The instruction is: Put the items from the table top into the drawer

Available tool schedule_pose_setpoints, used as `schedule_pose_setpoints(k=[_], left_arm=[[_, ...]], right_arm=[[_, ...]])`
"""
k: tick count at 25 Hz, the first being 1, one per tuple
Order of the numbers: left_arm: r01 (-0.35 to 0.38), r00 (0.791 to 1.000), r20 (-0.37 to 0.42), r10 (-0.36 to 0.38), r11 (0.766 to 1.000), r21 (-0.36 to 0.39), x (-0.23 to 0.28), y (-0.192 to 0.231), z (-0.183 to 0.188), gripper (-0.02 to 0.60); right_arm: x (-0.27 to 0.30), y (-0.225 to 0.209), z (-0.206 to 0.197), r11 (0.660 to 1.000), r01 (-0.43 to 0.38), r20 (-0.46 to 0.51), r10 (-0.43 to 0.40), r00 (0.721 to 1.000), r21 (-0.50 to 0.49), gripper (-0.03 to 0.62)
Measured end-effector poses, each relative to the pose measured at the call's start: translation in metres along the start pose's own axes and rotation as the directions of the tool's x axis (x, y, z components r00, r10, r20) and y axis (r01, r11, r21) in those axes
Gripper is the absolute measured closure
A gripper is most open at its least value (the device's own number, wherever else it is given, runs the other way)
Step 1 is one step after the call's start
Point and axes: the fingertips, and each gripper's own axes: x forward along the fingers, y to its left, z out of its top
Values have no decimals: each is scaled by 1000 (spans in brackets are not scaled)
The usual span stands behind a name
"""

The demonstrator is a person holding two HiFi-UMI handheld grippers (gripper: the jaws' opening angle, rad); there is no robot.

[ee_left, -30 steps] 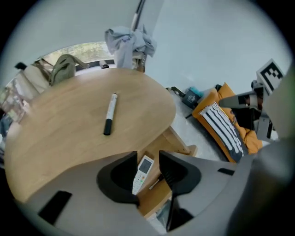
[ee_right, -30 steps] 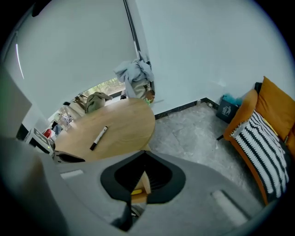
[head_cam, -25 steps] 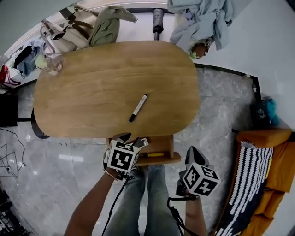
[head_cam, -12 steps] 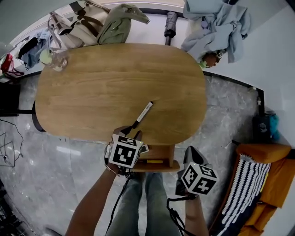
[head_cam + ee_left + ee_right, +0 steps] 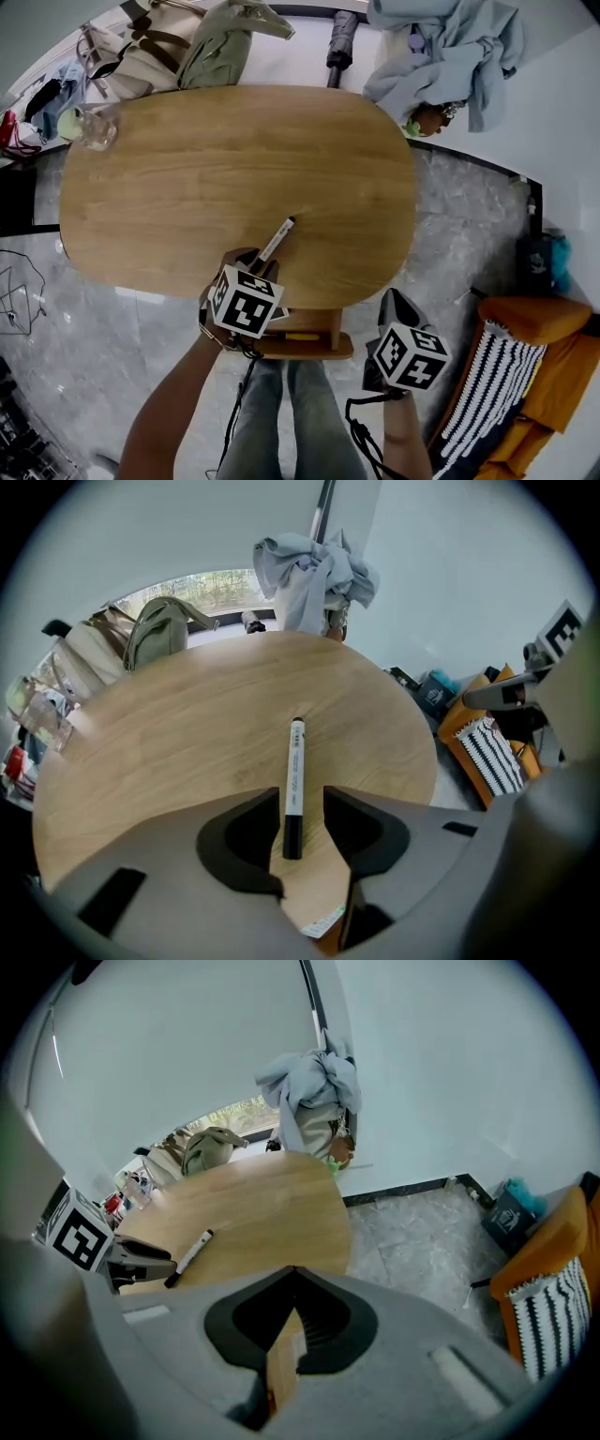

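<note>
A pale wooden surface (image 5: 187,169) holds the marker (image 5: 274,242), just beyond the open drawer (image 5: 314,349). The fingers of the left gripper (image 5: 302,816) stand apart, straddling the marker's black end without pressing it. Those of the right gripper (image 5: 295,1274), right of the drawer, are closed and empty.

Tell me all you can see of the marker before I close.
The marker is a slim white pen with dark print on its barrel, a black cap at the near end and a small black far tip. It lies flat on the wooden table, near the front edge. Its capped end sits between the open jaws of the left gripper, not pressed by them.
</note>
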Motion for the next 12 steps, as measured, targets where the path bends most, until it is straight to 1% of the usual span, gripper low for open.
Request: schedule_pose_setpoints(k=[3,12], left_arm=[[-4,1000,-18,4,1000,19,9,0,7,436],[-11,999,-41,12,1000,27,31,1,24,436]], right_arm=[[8,-11,8,1000,3,-11,-3,1000,-6,589],[29,-21,24,1000,-12,-29,11,1000,-11,589]])
